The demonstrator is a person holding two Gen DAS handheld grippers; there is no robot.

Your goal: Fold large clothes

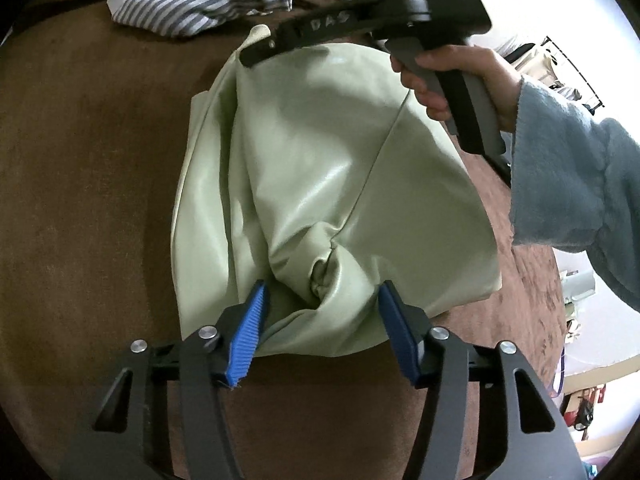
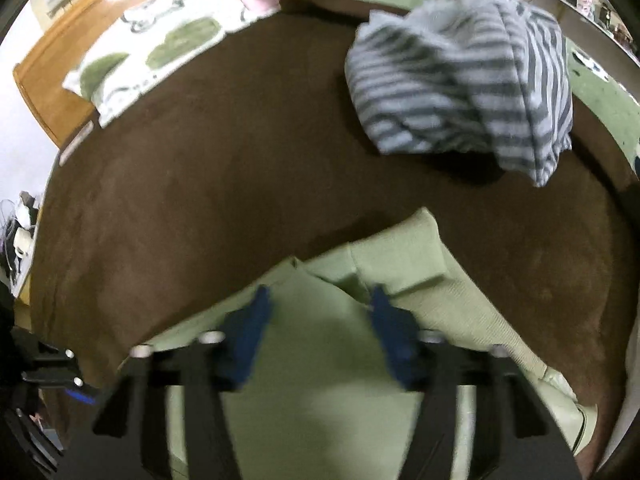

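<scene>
Tools [image 1: 320, 320] over seemingly brown bedspread [image 1: 100, 180]

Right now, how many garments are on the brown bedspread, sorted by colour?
Pale green garment: 1
Grey-and-white striped garment: 1
Total: 2, both lying on the brown bedspread.

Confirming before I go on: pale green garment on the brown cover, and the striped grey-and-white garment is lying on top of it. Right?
Not quite. The striped garment lies apart from the pale green garment, with bare brown cover between them; the right wrist view shows it.
</scene>
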